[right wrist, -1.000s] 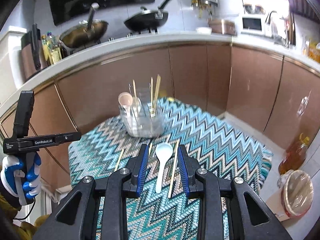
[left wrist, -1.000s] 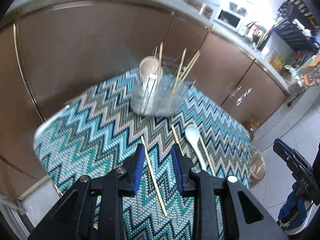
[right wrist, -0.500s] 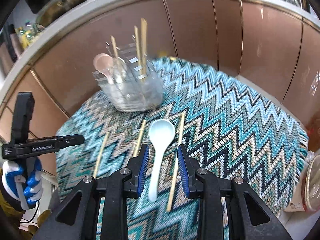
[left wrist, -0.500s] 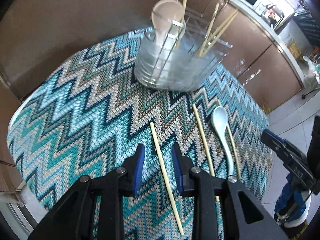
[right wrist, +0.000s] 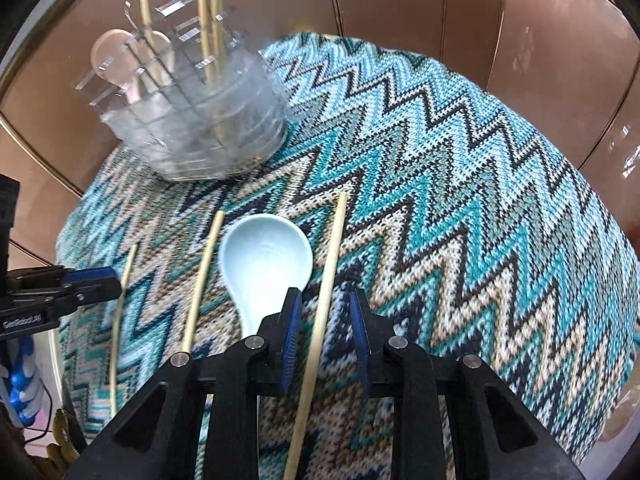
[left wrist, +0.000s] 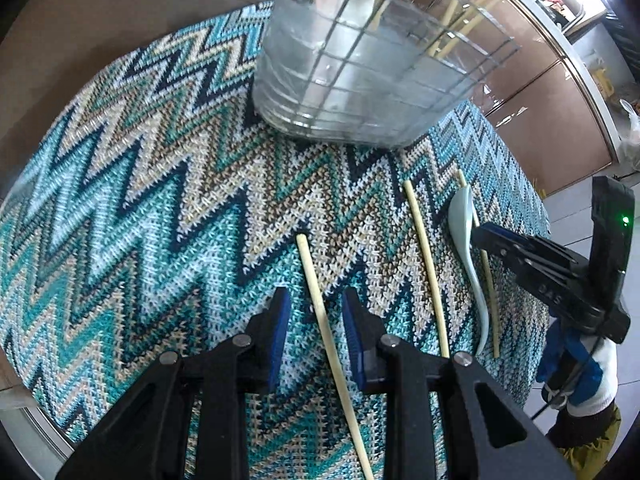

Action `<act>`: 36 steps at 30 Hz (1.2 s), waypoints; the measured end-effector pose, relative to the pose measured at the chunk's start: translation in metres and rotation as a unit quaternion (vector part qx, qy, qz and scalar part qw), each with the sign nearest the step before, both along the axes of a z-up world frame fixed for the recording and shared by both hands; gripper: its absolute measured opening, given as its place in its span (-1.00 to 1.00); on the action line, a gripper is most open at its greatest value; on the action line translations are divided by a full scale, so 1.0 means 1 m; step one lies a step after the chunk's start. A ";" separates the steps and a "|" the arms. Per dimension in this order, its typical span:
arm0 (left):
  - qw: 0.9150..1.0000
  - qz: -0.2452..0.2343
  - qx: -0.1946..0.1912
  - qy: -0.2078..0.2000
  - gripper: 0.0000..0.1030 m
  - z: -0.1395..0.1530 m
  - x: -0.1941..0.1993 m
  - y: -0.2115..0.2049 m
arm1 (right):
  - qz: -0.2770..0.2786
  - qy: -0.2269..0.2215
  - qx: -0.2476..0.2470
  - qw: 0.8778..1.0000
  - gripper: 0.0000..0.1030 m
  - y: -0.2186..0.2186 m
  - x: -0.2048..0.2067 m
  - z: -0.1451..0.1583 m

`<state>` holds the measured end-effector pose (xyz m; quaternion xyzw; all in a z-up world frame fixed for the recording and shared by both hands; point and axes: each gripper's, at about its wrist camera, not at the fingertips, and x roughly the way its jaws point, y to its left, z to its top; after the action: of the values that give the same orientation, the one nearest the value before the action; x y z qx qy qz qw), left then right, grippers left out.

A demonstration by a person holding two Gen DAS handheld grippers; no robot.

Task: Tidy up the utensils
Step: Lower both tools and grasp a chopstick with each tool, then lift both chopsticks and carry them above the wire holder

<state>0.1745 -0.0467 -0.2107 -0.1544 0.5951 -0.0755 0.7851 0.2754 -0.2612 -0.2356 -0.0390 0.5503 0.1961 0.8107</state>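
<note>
Three bamboo chopsticks and a pale blue spoon [right wrist: 266, 256] lie on the zigzag tablecloth [left wrist: 140, 220]. My left gripper [left wrist: 314, 299] points steeply down over the leftmost chopstick [left wrist: 308, 264]. Its jaws are closing with that stick between them, and the pads are clear of it. My right gripper [right wrist: 325, 295] straddles the rightmost chopstick [right wrist: 334, 240] in the same way, jaws closing without contact. The spoon [left wrist: 460, 216] and the middle chopstick [right wrist: 200, 280] lie between the two grippers. Behind stands a clear slotted holder [left wrist: 360, 80] with several chopsticks and a pink spoon.
Brown cabinet fronts [right wrist: 400, 8] close in behind the table. The cloth's rounded edge drops off at the left [left wrist: 24, 360] and at the right [right wrist: 624, 320]. A hand in a blue and white glove [left wrist: 576, 380] holds the right gripper [left wrist: 480, 234].
Both grippers have sunk toward the cloth and tipped further down. The left now straddles the leftmost chopstick. The right has shifted from over the spoon to the rightmost chopstick. Both jaws have narrowed slightly.
</note>
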 end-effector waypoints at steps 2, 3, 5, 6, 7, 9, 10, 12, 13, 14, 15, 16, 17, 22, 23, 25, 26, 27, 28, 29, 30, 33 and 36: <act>1.000 0.001 -0.001 0.010 -0.58 -0.005 0.005 -0.003 | 0.004 0.003 -0.011 1.000 -0.62 0.004 0.005 -0.004; 1.000 0.001 0.000 0.014 -0.59 -0.006 0.007 -0.004 | 0.006 0.004 -0.017 1.000 -0.69 0.005 0.006 -0.005; 1.000 0.000 0.002 0.019 -0.60 -0.008 0.013 -0.008 | 0.012 0.007 -0.030 0.999 -0.77 0.007 0.008 -0.006; 1.000 0.000 0.002 0.023 -0.60 -0.009 0.016 -0.010 | 0.015 0.009 -0.035 0.999 -0.81 0.008 0.009 -0.005; 1.000 -0.001 0.004 0.026 -0.62 -0.010 0.019 -0.011 | 0.018 0.011 -0.040 0.999 -0.81 0.008 0.010 -0.005; 0.999 -0.002 0.008 0.032 -0.66 -0.012 0.024 -0.014 | 0.022 0.018 -0.045 0.999 -0.81 0.005 0.012 -0.005; 0.999 -0.001 0.011 0.034 -0.68 -0.012 0.027 -0.015 | 0.024 0.022 -0.045 0.998 -0.81 0.006 0.015 -0.005; 0.999 -0.003 0.018 0.037 -0.71 -0.014 0.031 -0.019 | 0.023 0.028 -0.044 0.998 -0.81 0.006 0.021 -0.005; 0.999 -0.004 0.023 0.039 -0.72 -0.014 0.033 -0.021 | 0.022 0.028 -0.045 0.998 -0.80 0.007 0.026 -0.006; 0.999 -0.005 0.027 0.040 -0.72 -0.014 0.035 -0.023 | 0.021 0.031 -0.043 0.998 -0.80 0.008 0.033 -0.006; 0.999 -0.005 0.030 0.041 -0.74 -0.014 0.037 -0.024 | 0.020 0.034 -0.042 0.998 -0.79 0.010 0.040 -0.007; 0.999 -0.004 0.032 0.043 -0.76 -0.014 0.039 -0.025 | 0.019 0.036 -0.040 0.998 -0.78 0.011 0.044 -0.008; 0.998 -0.003 0.033 0.044 -0.77 -0.014 0.039 -0.025 | 0.017 0.039 -0.040 0.998 -0.78 0.013 0.051 -0.009; 0.999 0.008 0.031 0.042 -0.89 -0.015 0.042 -0.026 | 0.018 0.039 -0.042 0.998 -0.85 0.019 0.063 -0.010; 0.999 0.009 0.033 0.040 -0.90 -0.015 0.042 -0.025 | 0.017 0.037 -0.040 0.998 -0.86 0.018 0.062 -0.008; 0.999 0.009 0.033 0.033 -0.91 -0.014 0.037 -0.023 | 0.014 0.031 -0.036 0.999 -0.89 0.016 0.053 -0.004; 0.999 0.009 0.032 0.029 -0.91 -0.014 0.034 -0.021 | 0.013 0.026 -0.033 0.999 -0.89 0.014 0.048 0.000; 0.999 0.009 0.031 0.024 -0.91 -0.013 0.030 -0.017 | 0.012 0.020 -0.028 0.999 -0.89 0.011 0.043 0.004; 1.000 0.011 0.025 0.014 -0.91 -0.010 0.025 -0.014 | 0.011 0.015 -0.025 1.000 -0.89 0.009 0.038 0.008; 1.000 0.012 0.022 0.006 -0.91 -0.008 0.022 -0.012 | 0.010 0.006 -0.020 1.000 -0.89 0.006 0.032 0.014; 1.000 0.013 0.020 -0.007 -0.91 -0.004 0.019 -0.011 | 0.008 -0.004 -0.015 1.000 -0.89 0.003 0.025 0.021; 0.998 0.014 0.003 -0.055 -0.91 0.014 0.004 -0.005 | 0.006 -0.031 -0.008 0.999 -0.89 -0.002 0.004 0.040; 0.995 0.013 0.000 -0.104 -0.91 0.037 -0.013 -0.004 | 0.007 -0.063 0.002 0.998 -0.89 -0.006 -0.023 0.064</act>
<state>0.1614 -0.0504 -0.1741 -0.1536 0.5083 -0.0812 0.8435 0.2524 -0.2675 -0.1718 -0.0538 0.4971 0.2004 0.8425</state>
